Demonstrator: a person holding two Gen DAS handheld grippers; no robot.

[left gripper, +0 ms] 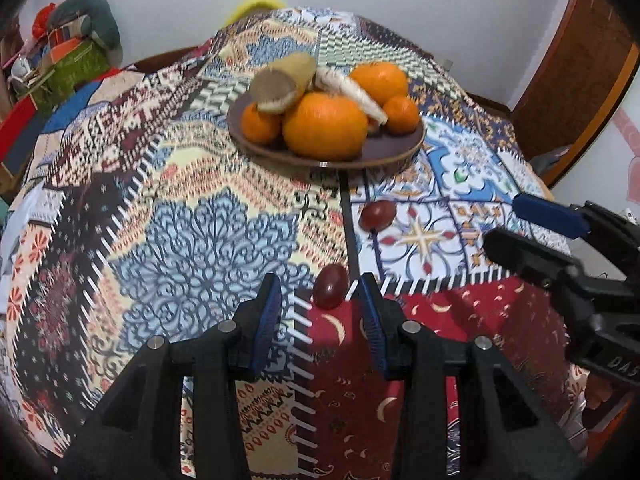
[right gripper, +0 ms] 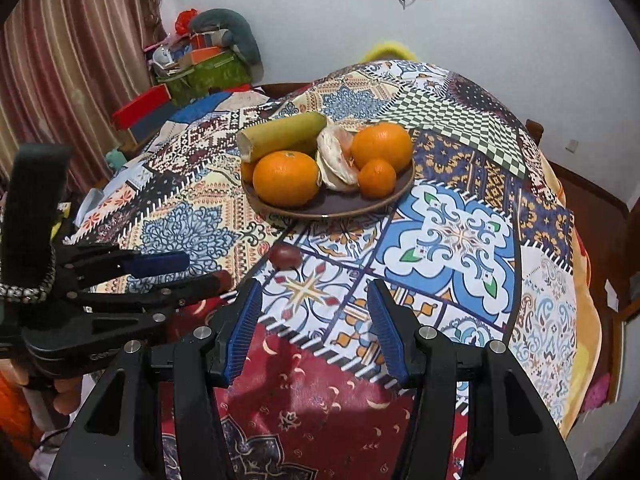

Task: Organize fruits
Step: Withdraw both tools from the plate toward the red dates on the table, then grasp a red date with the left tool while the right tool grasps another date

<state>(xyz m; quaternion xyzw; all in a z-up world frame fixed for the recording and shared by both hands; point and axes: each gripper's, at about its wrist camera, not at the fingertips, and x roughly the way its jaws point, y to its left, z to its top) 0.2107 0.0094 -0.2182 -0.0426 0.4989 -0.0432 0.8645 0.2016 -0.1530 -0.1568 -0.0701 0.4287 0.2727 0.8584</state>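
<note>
Over the patchwork-clothed counter (left gripper: 192, 240), my left gripper (left gripper: 320, 304) hovers low, jaws apart around a small dark-red oval fruit (left gripper: 330, 285); my right gripper (right gripper: 314, 320) hangs open short of another (right gripper: 285, 257). "DAS" shows on its body.

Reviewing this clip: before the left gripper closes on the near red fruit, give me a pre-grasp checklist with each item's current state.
1. left gripper open: ok.
2. near red fruit lies between the fingertips' line: ok, just ahead of them.
3. Fingers lowered to the tablecloth: cannot tell.
4. right gripper open and holding nothing: ok.
5. far red fruit apart from the near one: ok.
6. plate has bare space at its front rim: ok.
</note>
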